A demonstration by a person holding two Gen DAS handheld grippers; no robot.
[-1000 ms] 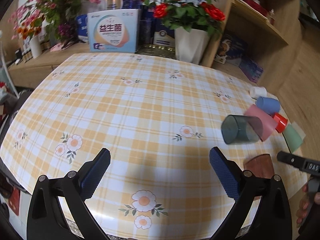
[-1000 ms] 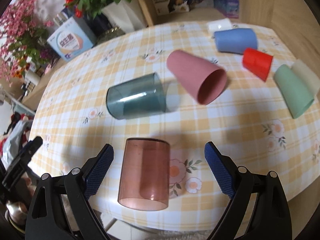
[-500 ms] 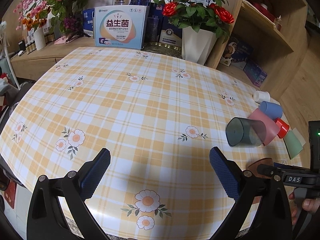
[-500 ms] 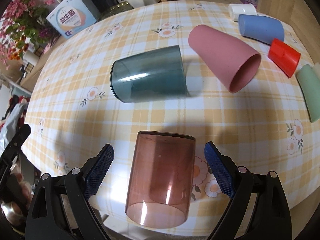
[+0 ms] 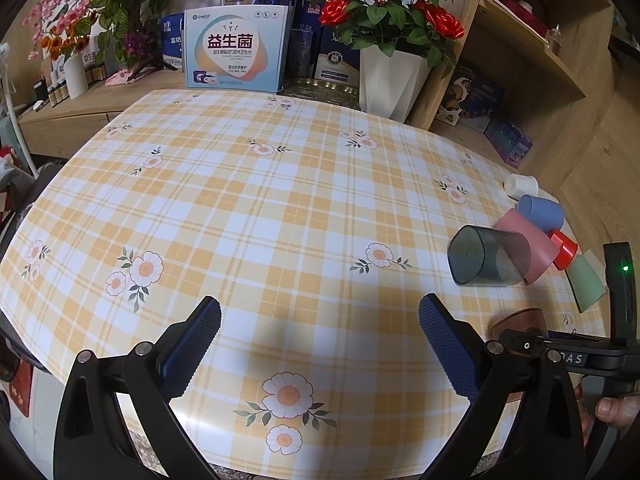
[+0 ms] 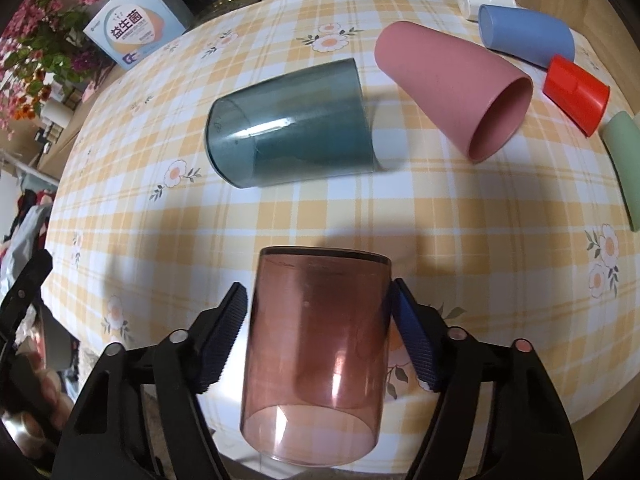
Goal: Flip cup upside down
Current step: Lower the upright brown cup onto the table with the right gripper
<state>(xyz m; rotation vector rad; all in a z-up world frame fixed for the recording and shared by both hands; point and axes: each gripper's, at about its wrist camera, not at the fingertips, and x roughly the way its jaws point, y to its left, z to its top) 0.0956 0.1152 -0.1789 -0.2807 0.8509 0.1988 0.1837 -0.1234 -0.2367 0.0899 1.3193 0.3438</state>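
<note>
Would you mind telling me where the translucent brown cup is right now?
In the right wrist view the translucent brown cup lies on its side at the table's near edge, between the right gripper's fingers, just in front of the dark teal cup.

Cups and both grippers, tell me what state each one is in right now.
Transparent brown plastic cup: on its side, gripped.
Transparent dark teal plastic cup: on its side.
Pink plastic cup: on its side.
Blue plastic cup: on its side.
Red plastic cup: on its side.
Right gripper: shut on the brown cup.
Left gripper: open.
</note>
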